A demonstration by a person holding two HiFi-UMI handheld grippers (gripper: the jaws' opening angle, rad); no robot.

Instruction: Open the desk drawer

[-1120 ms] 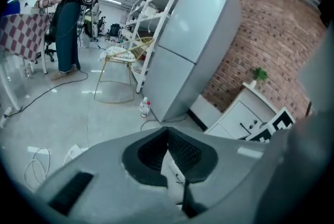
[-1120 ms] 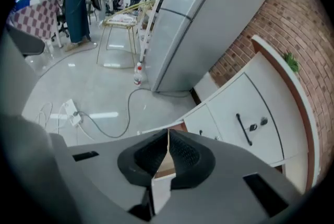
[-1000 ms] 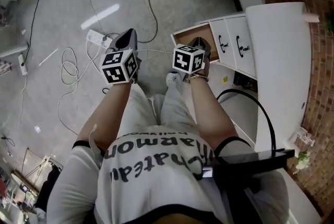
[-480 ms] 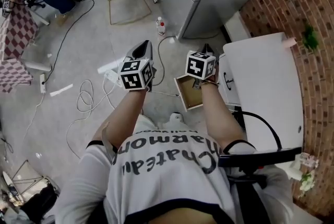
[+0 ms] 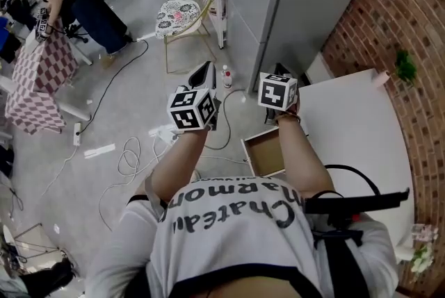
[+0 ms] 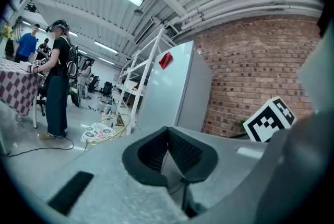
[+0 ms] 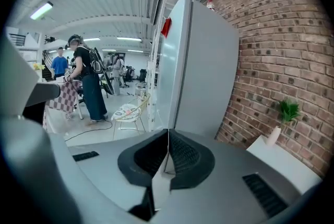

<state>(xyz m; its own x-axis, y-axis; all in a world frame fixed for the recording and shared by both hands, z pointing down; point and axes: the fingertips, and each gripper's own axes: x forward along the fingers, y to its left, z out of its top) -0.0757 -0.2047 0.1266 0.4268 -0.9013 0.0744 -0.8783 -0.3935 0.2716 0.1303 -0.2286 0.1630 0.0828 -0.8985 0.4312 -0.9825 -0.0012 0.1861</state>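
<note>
The drawer [image 5: 268, 151] is already pulled out. It sits in the middle of the head view, just under the right forearm, and its brown inside shows. It sticks out from the left edge of the white desk [image 5: 354, 130]. So the job looks done.

What could go wrong now? The open drawer pokes out right next to the person's legs, so a step to that side could bump it or knock it back in. White cables [image 5: 132, 158] lie in loops on the floor at the lower left, and a foot could catch in them. A small bottle [image 5: 227, 76] stands on the floor near the tools and could get kicked over.

Both arms reach straight out in front, side by side, high above the drawer and well apart from it. The left tool [image 6: 168, 131] has its jaws pressed together with nothing between them. The right tool [image 7: 168, 134] is the same – jaws together, holding nothing. Both point out across the room, toward the big grey cabinet [image 5: 292, 5].
</note>
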